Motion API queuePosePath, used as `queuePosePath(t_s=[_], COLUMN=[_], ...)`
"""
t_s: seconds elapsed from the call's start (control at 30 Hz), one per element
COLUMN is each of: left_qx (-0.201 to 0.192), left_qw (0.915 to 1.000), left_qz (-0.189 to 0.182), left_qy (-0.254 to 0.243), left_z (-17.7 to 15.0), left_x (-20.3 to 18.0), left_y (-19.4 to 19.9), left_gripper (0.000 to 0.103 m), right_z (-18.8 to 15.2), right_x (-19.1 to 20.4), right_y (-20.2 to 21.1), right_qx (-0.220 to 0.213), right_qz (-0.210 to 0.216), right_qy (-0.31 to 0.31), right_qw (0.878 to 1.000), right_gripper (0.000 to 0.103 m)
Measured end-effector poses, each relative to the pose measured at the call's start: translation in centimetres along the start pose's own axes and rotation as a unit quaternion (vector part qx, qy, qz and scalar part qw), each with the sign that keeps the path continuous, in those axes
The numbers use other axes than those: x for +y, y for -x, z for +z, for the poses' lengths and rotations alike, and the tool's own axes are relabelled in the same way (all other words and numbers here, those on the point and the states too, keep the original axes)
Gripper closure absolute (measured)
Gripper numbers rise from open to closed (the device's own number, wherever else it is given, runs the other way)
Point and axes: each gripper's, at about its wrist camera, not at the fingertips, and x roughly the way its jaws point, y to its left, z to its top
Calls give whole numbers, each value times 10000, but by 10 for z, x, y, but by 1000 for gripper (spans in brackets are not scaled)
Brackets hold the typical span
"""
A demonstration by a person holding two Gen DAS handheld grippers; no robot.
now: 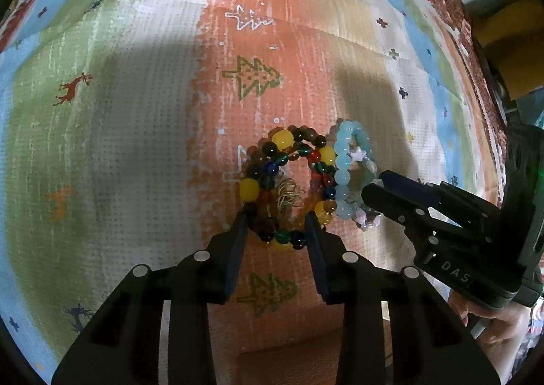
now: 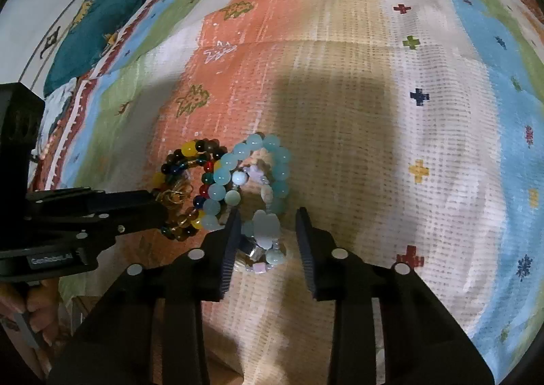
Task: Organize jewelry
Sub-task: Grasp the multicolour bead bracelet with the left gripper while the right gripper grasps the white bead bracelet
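Two bead bracelet piles lie touching side by side on a patterned cloth (image 1: 136, 120); whether a bed or table is under it can't be told. The mixed beads (image 1: 285, 188), yellow, red, green and dark, sit coiled w/ a gold wire tangle (image 1: 289, 198) in the middle. The blue beads (image 2: 251, 174) lie just right of them, w/ a small star bead, pale charms and a thin pinkish strand at the near end. The left gripper (image 1: 277, 225) has its fingers apart, straddling the near arc of the mixed beads, tips at or near the outer beads; contact can't be confirmed. The right gripper (image 2: 267, 222) also has fingers apart, around the near charms of the blue beads, nothing clamped yet. Judged handling: both piles are light, prob. on elastic cord, so floppy as a whole though each bead is hard and round. Smooth glassy beads will likely be slippery and roll out of a pinch; a grip across one strand, w/ a bead seated between the pads, should hold better than squeezing the whole coil. The wire tangle looks fine and easily bent or snagged, so best avoided. The charms may be brittle, so light pressure. As the piles touch, lifting one could drag the other; slow lift advised.
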Motion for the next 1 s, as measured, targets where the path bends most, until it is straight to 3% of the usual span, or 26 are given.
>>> queuePosePath(t_s=[0.17, 0.23, 1.0], left_qx=[-9, -12, -441], left_qw=[10000, 9999, 9984], left_qz=[18, 115, -262], left_qy=[-27, -24, -234], left_z=[0, 1, -2], left_x=[-2, -2, -16], left_y=[-2, -4, 36], left_gripper=[75, 92, 94], right_z=[-1, -1, -4], right_x=[3, 4, 13], right_y=[-1, 0, 21], right_qx=[26, 20, -208], right_qz=[13, 5, -77], right_qy=[30, 35, 275], right_qw=[10000, 10000, 9994], right_gripper=[85, 85, 85])
